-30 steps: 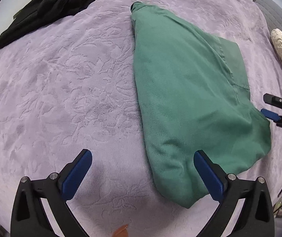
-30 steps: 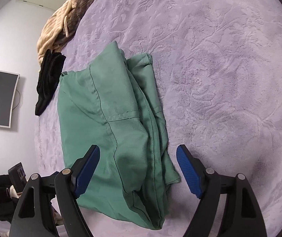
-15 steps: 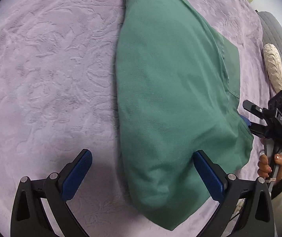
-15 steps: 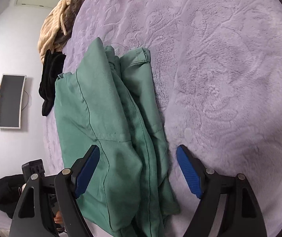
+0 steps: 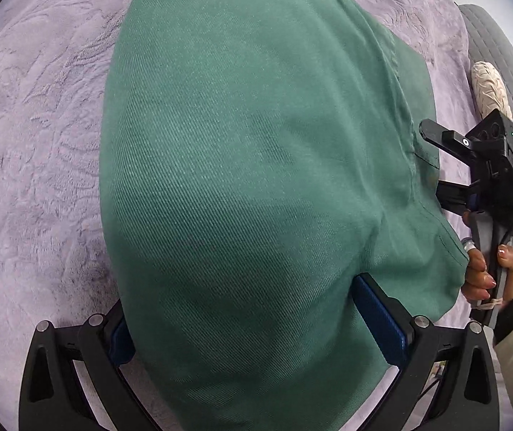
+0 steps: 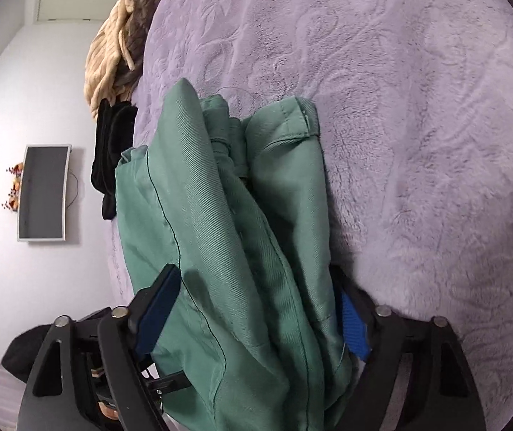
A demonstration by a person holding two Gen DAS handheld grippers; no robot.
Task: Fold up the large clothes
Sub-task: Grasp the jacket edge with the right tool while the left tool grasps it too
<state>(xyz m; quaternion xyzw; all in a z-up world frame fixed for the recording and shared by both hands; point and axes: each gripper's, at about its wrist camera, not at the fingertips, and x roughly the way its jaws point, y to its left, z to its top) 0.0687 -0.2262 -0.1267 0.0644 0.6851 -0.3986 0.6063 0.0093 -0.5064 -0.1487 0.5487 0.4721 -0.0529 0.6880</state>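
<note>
Left gripper (image 5: 256, 316) straddles the near end of the green garment (image 5: 256, 143) lying on the purple blanket (image 5: 33, 125), jaws wide. Right gripper (image 6: 252, 309) has just been closing around its bunched edge. I'm taking hold; next I'd pinch and lift.

The light is soft and even, and no glare shows on the purple bedcover (image 6: 418, 115). A dark shadow lies on the cover just left of the green garment (image 5: 256, 179), near the left jaw. Both views bend strongly at the edges, with black corners. The cloth weave between the jaws is sharp; the far wall (image 6: 1, 115) looks slightly soft.
</note>
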